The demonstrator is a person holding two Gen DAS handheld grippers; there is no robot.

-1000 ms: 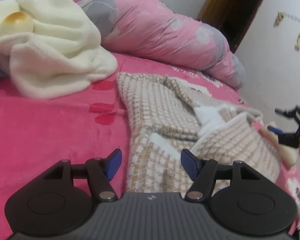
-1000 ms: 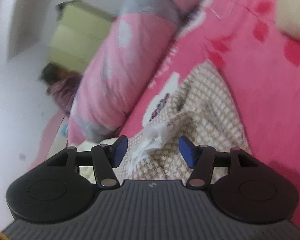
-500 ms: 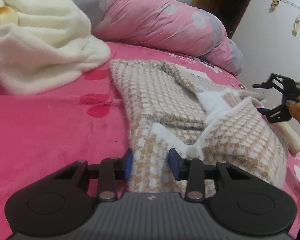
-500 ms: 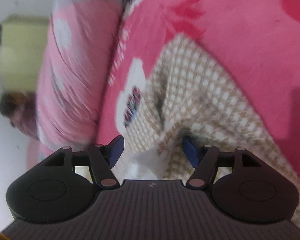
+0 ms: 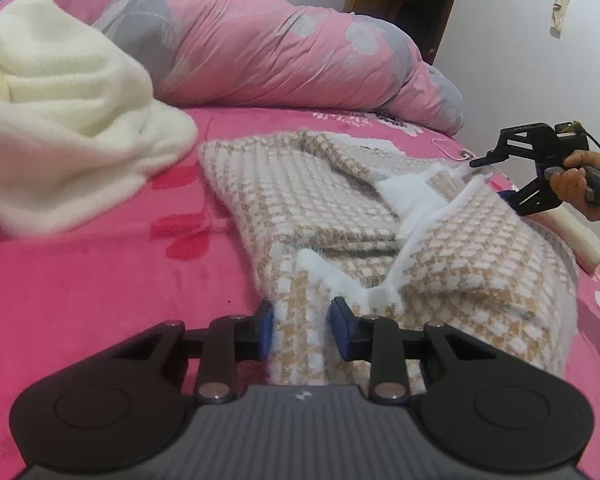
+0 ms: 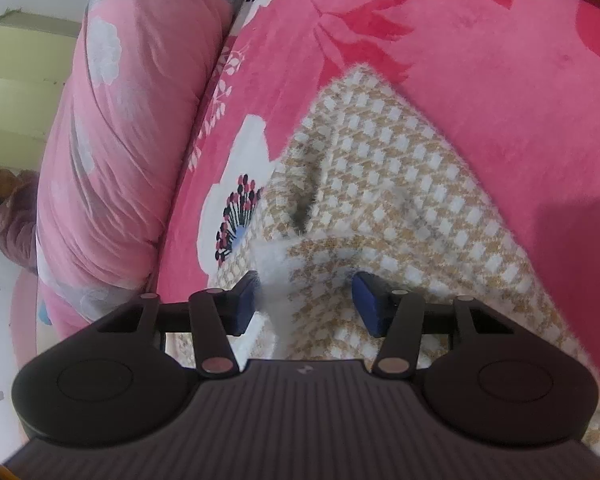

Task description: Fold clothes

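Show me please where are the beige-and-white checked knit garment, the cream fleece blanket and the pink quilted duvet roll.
beige-and-white checked knit garment (image 5: 312, 200), left wrist view, flat upper panel.
cream fleece blanket (image 5: 68, 120), left wrist view, middle of the heap.
pink quilted duvet roll (image 6: 112, 152), right wrist view, middle of its side.

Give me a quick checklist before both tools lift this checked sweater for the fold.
1. Left tool on the sweater: ok, jaws closing with the near hem between them.
2. Right tool on the sweater: not ok yet, fabric between the jaws, which are closing with a gap showing.
3. One layer only in each grip: cannot tell.
4. Sweater flat: not ok, bunched in the middle with the white lining turned out.
5. Cream blanket clear of the sweater: ok, apart on the pink bedspread.
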